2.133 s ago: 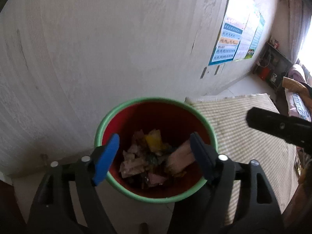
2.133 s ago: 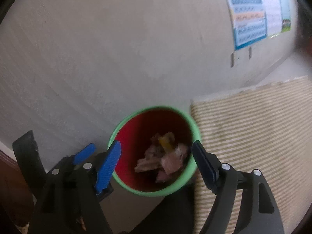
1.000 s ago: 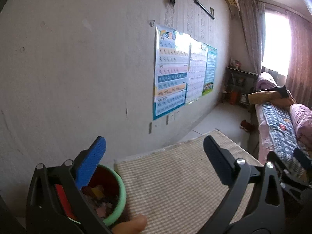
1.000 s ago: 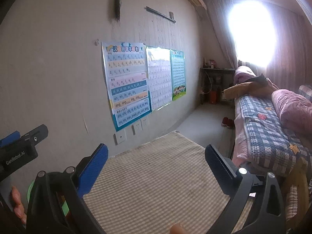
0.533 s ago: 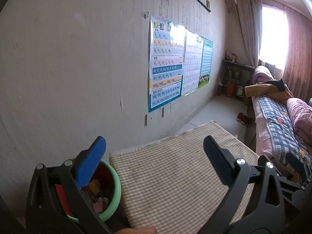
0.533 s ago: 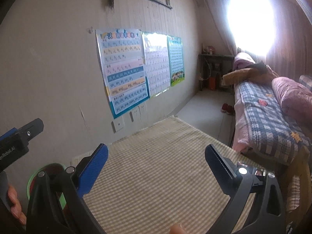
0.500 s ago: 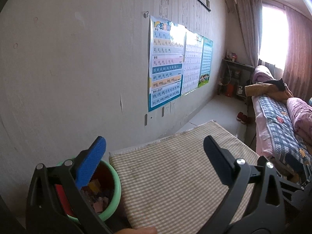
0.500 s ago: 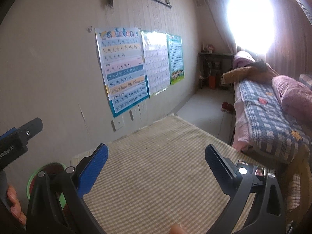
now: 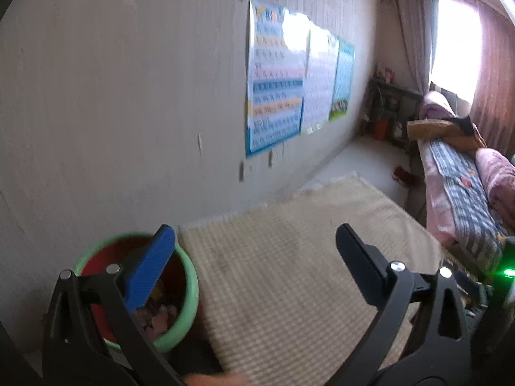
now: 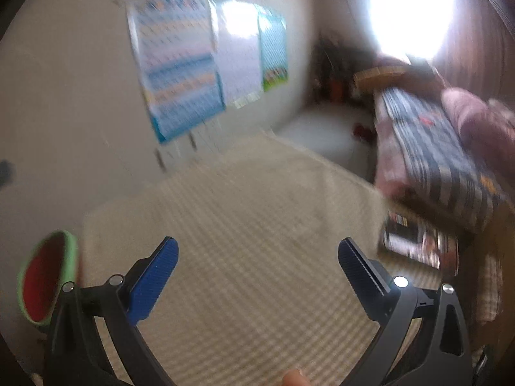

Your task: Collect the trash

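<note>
You are looking along a checked beige mat (image 9: 289,273) that is filling the middle of both views, with nothing lying on the part you can see. On your right a bed (image 9: 460,193) with a plaid cover is running alongside the mat's far edge, and in the right wrist view a stack of dark, blurred items (image 10: 418,241) is sitting low beside the bed; you cannot tell what they are. On your left the bare wall is carrying three posters (image 9: 276,74), and a dark shelf (image 9: 389,109) is standing in the far corner beneath the curtained window (image 9: 457,35).

Your left gripper (image 9: 254,263) is gaping wide with nothing between its fingers, and your right gripper (image 10: 257,267) is spread just as wide and empty.

The trash bin (image 9: 190,289), green-rimmed and red inside, is standing against the wall, touching the mat's near corner. Your left gripper's blue pad is overlapping its rim in view. Crumpled scraps (image 9: 161,318) in pale and pinkish tones are lying in its bottom.
</note>
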`<move>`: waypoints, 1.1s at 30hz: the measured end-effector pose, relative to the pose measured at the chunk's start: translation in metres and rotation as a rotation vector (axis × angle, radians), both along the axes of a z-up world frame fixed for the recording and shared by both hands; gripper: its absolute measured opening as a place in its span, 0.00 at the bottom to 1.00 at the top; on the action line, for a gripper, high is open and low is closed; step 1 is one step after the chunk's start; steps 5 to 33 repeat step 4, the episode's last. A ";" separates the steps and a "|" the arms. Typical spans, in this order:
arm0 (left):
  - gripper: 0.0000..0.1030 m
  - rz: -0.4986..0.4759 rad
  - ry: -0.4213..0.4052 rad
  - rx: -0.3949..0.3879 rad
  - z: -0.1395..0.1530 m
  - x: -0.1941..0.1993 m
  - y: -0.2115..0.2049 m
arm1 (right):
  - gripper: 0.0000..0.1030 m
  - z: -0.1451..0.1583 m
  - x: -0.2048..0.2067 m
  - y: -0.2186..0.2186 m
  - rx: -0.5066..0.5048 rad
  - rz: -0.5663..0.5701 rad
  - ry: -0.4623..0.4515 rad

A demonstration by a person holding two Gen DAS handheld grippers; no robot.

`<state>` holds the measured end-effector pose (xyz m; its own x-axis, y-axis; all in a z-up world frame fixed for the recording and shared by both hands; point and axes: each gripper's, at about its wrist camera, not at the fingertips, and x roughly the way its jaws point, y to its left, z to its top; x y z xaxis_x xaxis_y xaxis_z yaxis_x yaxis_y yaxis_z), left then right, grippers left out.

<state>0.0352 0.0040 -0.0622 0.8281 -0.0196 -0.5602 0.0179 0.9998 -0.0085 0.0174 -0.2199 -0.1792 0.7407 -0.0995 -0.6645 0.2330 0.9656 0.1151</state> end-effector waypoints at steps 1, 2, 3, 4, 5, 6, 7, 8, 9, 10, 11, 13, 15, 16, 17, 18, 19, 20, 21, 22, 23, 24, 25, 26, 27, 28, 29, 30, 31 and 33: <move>0.95 -0.006 0.029 -0.006 -0.007 0.001 0.002 | 0.93 -0.017 0.006 -0.009 0.005 -0.022 0.042; 0.95 -0.005 0.046 -0.007 -0.012 0.000 0.005 | 0.93 -0.034 0.011 -0.018 0.009 -0.044 0.081; 0.95 -0.004 0.056 -0.004 -0.016 -0.001 0.006 | 0.93 -0.046 0.015 -0.025 0.012 -0.061 0.108; 0.95 -0.004 0.068 0.001 -0.021 -0.002 0.008 | 0.93 -0.058 0.018 -0.034 0.018 -0.087 0.134; 0.95 -0.004 0.068 0.001 -0.021 -0.002 0.008 | 0.93 -0.058 0.018 -0.034 0.018 -0.087 0.134; 0.95 -0.004 0.068 0.001 -0.021 -0.002 0.008 | 0.93 -0.058 0.018 -0.034 0.018 -0.087 0.134; 0.95 -0.004 0.068 0.001 -0.021 -0.002 0.008 | 0.93 -0.058 0.018 -0.034 0.018 -0.087 0.134; 0.95 -0.004 0.068 0.001 -0.021 -0.002 0.008 | 0.93 -0.058 0.018 -0.034 0.018 -0.087 0.134; 0.95 -0.004 0.068 0.001 -0.021 -0.002 0.008 | 0.93 -0.058 0.018 -0.034 0.018 -0.087 0.134; 0.95 -0.004 0.068 0.001 -0.021 -0.002 0.008 | 0.93 -0.058 0.018 -0.034 0.018 -0.087 0.134; 0.95 -0.004 0.068 0.001 -0.021 -0.002 0.008 | 0.93 -0.058 0.018 -0.034 0.018 -0.087 0.134; 0.95 -0.004 0.068 0.001 -0.021 -0.002 0.008 | 0.93 -0.058 0.018 -0.034 0.018 -0.087 0.134; 0.95 -0.004 0.068 0.001 -0.021 -0.002 0.008 | 0.93 -0.058 0.018 -0.034 0.018 -0.087 0.134; 0.95 -0.004 0.068 0.001 -0.021 -0.002 0.008 | 0.93 -0.058 0.018 -0.034 0.018 -0.087 0.134; 0.95 -0.004 0.068 0.001 -0.021 -0.002 0.008 | 0.93 -0.058 0.018 -0.034 0.018 -0.087 0.134; 0.95 -0.004 0.068 0.001 -0.021 -0.002 0.008 | 0.93 -0.058 0.018 -0.034 0.018 -0.087 0.134; 0.95 -0.004 0.068 0.001 -0.021 -0.002 0.008 | 0.93 -0.058 0.018 -0.034 0.018 -0.087 0.134; 0.95 -0.004 0.068 0.001 -0.021 -0.002 0.008 | 0.93 -0.058 0.018 -0.034 0.018 -0.087 0.134; 0.95 -0.004 0.068 0.001 -0.021 -0.002 0.008 | 0.93 -0.058 0.018 -0.034 0.018 -0.087 0.134; 0.95 -0.004 0.068 0.001 -0.021 -0.002 0.008 | 0.93 -0.058 0.018 -0.034 0.018 -0.087 0.134; 0.95 -0.004 0.068 0.001 -0.021 -0.002 0.008 | 0.93 -0.058 0.018 -0.034 0.018 -0.087 0.134; 0.95 -0.004 0.068 0.001 -0.021 -0.002 0.008 | 0.93 -0.058 0.018 -0.034 0.018 -0.087 0.134; 0.95 -0.004 0.068 0.001 -0.021 -0.002 0.008 | 0.93 -0.058 0.018 -0.034 0.018 -0.087 0.134; 0.95 -0.004 0.068 0.001 -0.021 -0.002 0.008 | 0.93 -0.058 0.018 -0.034 0.018 -0.087 0.134; 0.95 -0.004 0.068 0.001 -0.021 -0.002 0.008 | 0.93 -0.058 0.018 -0.034 0.018 -0.087 0.134; 0.95 -0.004 0.068 0.001 -0.021 -0.002 0.008 | 0.93 -0.058 0.018 -0.034 0.018 -0.087 0.134; 0.95 -0.004 0.068 0.001 -0.021 -0.002 0.008 | 0.93 -0.058 0.018 -0.034 0.018 -0.087 0.134; 0.95 -0.004 0.068 0.001 -0.021 -0.002 0.008 | 0.93 -0.058 0.018 -0.034 0.018 -0.087 0.134; 0.95 -0.004 0.068 0.001 -0.021 -0.002 0.008 | 0.93 -0.058 0.018 -0.034 0.018 -0.087 0.134; 0.95 -0.004 0.068 0.001 -0.021 -0.002 0.008 | 0.93 -0.058 0.018 -0.034 0.018 -0.087 0.134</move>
